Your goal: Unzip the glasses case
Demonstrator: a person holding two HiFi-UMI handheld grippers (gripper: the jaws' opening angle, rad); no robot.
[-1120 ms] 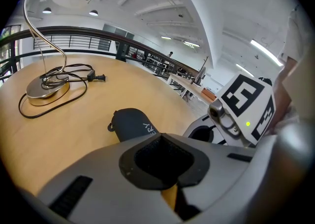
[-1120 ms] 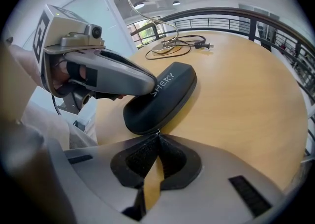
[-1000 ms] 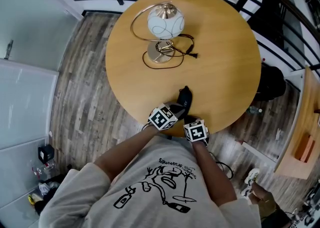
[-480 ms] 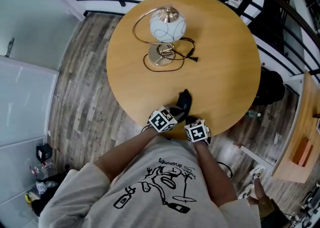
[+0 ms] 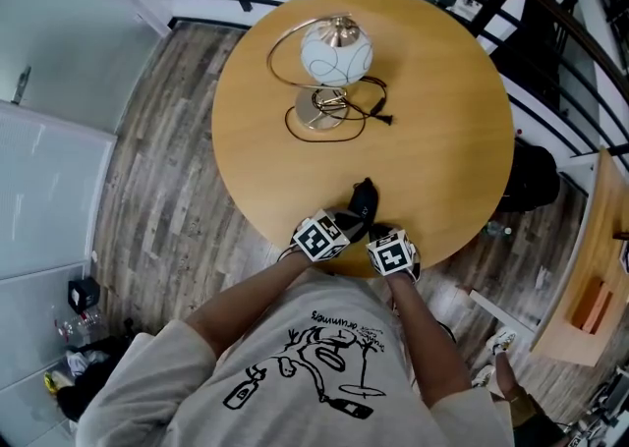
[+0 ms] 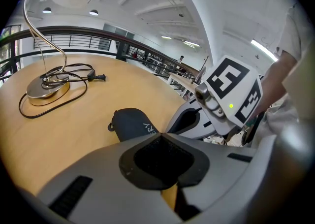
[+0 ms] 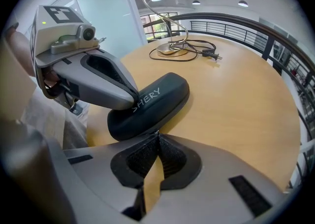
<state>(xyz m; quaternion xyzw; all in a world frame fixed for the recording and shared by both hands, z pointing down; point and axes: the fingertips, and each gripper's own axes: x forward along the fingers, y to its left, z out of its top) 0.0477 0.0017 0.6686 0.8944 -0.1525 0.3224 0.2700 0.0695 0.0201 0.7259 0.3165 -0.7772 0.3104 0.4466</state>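
Grey wood-plank flooring (image 5: 167,190) surrounds a round light-wood bench (image 5: 442,121). At the far side of the bench stands a white globe lamp with a brass hoop and base (image 5: 334,52). Its black cord (image 5: 369,111) lies looped beside the base.

The dark soft glasses case with white lettering (image 7: 157,102) lies flat near the bench's near edge, well apart from the lamp.

Left gripper (image 6: 160,139): the fingers are closed on the near end of the case. One finger lies across the top of the case, next to the lettering.

Right gripper (image 7: 157,137): the fingers are pressed together at their tips, pinching a small metal zip pull (image 7: 156,132) at the case's lower edge.

Both grippers sit close together at the near rim.
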